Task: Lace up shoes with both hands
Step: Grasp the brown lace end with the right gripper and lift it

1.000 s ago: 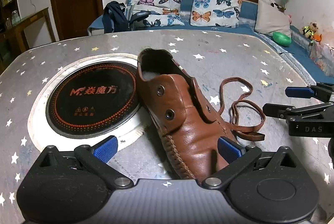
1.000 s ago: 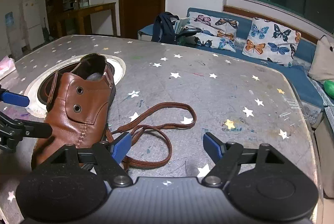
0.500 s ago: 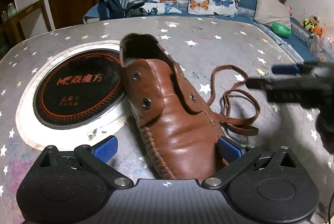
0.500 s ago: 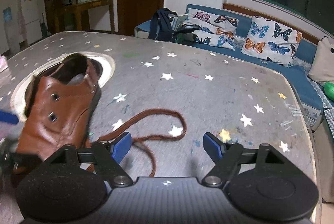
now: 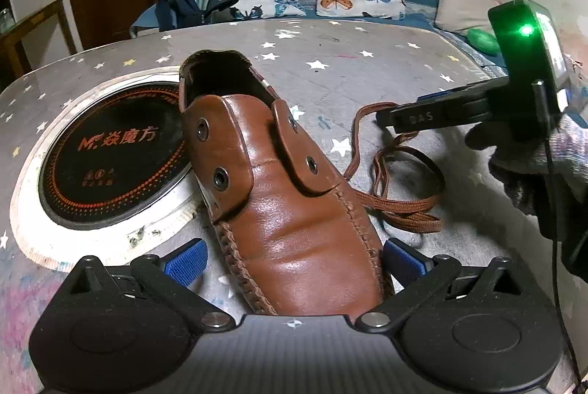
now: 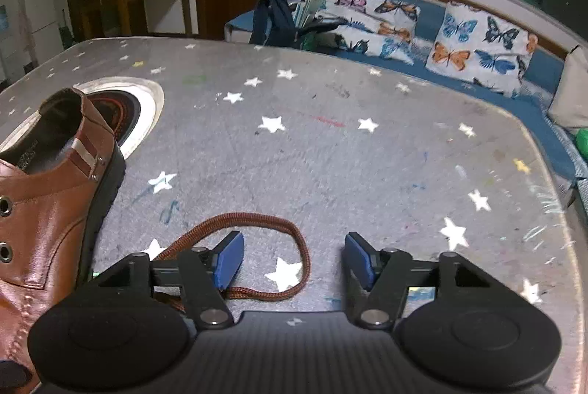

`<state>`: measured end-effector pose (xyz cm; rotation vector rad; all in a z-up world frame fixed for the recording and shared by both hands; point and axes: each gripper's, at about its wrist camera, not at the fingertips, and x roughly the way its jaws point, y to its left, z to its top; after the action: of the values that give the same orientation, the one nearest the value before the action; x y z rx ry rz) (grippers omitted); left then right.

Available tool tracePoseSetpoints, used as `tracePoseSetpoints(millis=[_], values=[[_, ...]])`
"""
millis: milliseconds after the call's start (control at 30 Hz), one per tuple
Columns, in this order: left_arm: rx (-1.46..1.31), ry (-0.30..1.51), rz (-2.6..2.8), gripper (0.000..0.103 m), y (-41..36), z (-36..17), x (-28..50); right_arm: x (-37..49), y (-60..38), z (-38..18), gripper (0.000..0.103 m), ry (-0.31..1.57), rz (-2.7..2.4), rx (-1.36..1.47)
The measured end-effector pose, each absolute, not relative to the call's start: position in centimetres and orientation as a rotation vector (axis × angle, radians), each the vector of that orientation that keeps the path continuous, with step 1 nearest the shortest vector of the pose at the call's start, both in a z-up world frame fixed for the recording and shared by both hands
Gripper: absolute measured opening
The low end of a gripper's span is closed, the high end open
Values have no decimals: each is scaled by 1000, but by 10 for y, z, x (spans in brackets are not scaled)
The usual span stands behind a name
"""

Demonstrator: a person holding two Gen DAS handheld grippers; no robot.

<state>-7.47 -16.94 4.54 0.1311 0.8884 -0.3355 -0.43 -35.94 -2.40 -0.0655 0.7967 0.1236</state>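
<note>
Orange lettering on the black induction plate (image 5: 110, 151) reads "Mf" with Chinese characters beside it, the smaller print beneath too fine to read, and the right gripper (image 6: 294, 260) carries "DAS" on one finger in the left wrist view. The left gripper (image 5: 294, 260) stands wide open astride the toe of the brown leather shoe (image 5: 279, 195) on the star-patterned table (image 6: 330, 155), whether its pads touch the leather is unclear. The right gripper's jaws are closing over a loop of the brown shoelace (image 6: 257, 221) lying beside the shoe, pads not yet pressing it; the toe is cut off behind the left gripper's body.

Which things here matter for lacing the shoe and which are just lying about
For the job: brown shoe, brown lace, left gripper, right gripper, closing around a lace loop.

Lying about: round burner, butterfly cushions, dark bag.
</note>
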Motion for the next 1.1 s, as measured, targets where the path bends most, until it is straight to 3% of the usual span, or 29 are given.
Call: tracePoseSetpoints(millis=[67, 167, 233, 333, 767, 1100], values=[[137, 886, -345, 103, -169, 45, -75, -4, -362, -25, 56, 797, 132, -45], [153, 879, -361, 103, -169, 45, -74, -6, -366, -25, 42, 803, 136, -21], [163, 872, -371, 103, -169, 46, -75, -8, -370, -23, 28, 811, 130, -11], [171, 868, -391, 101, -169, 46, -75, -15, -377, -21, 18, 824, 113, -10], [193, 875, -434, 97, -167, 46, -71, -72, -389, -12, 15, 880, 45, -100], [216, 875, -452, 94, -160, 49, -70, -114, -385, 2, 20, 924, 114, -188]])
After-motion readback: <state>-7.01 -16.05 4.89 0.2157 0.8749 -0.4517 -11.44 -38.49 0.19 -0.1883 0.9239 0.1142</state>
